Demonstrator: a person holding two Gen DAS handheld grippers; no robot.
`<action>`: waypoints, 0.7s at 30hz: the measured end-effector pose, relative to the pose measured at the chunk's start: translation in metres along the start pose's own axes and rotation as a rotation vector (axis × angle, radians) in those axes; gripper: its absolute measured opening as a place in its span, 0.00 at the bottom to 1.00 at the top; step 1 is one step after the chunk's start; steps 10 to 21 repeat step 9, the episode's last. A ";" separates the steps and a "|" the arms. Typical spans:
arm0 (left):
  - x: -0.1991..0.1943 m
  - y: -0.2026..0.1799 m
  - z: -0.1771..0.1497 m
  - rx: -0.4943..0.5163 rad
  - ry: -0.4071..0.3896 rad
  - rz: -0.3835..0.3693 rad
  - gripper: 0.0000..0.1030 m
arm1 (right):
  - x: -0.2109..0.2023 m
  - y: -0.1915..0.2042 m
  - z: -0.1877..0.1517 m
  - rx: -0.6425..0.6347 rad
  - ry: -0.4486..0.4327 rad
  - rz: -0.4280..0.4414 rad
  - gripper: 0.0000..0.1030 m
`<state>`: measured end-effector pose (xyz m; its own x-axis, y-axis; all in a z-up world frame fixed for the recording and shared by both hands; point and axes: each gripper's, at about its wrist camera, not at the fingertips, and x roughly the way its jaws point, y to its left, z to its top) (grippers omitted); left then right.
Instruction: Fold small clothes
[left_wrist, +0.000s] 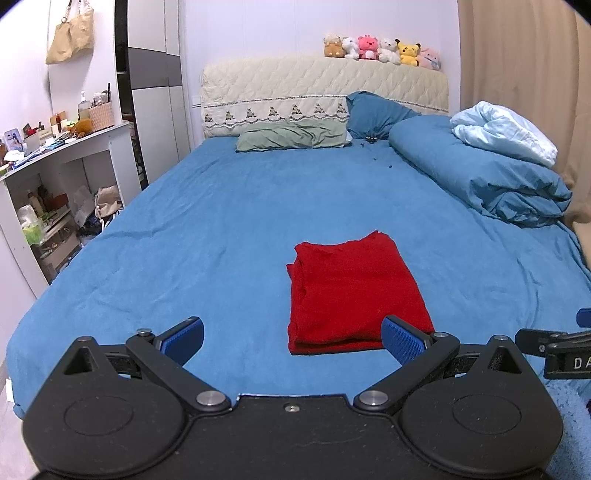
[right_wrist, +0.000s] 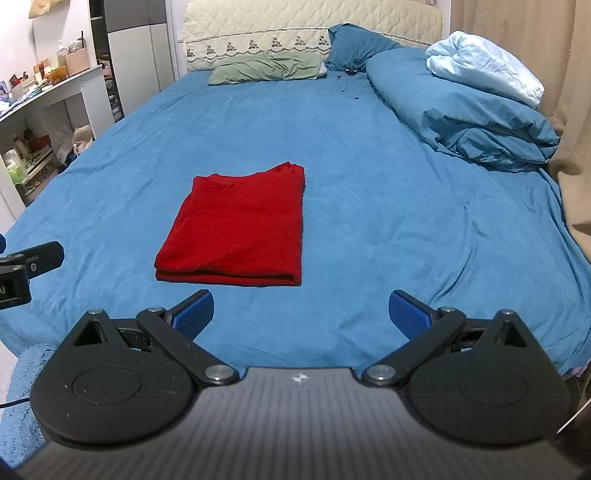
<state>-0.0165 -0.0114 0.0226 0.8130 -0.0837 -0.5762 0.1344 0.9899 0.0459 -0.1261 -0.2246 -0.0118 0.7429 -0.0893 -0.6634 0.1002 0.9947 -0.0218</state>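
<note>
A red garment (left_wrist: 354, 291) lies folded into a flat rectangle on the blue bed sheet (left_wrist: 207, 236); it also shows in the right wrist view (right_wrist: 240, 229). My left gripper (left_wrist: 293, 341) is open and empty, held just in front of the garment's near edge, its right pad overlapping the near right corner in view. My right gripper (right_wrist: 301, 314) is open and empty, a little short of the garment's near edge and to its right. Each gripper's edge shows in the other's view.
A rolled blue duvet (left_wrist: 491, 170) with a light blue blanket (left_wrist: 506, 131) lies along the bed's right side. Pillows (left_wrist: 291, 136) sit by the headboard, plush toys (left_wrist: 380, 51) on top. A cluttered white shelf unit (left_wrist: 62, 173) stands left of the bed.
</note>
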 end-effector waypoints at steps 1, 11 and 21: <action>0.000 0.001 0.000 -0.007 -0.001 -0.001 1.00 | 0.000 0.001 0.000 -0.001 0.000 0.001 1.00; -0.001 0.006 0.000 -0.024 -0.021 0.011 1.00 | 0.001 -0.002 0.002 -0.001 0.000 0.009 1.00; -0.001 0.006 0.000 -0.024 -0.021 0.011 1.00 | 0.001 -0.002 0.002 -0.001 0.000 0.009 1.00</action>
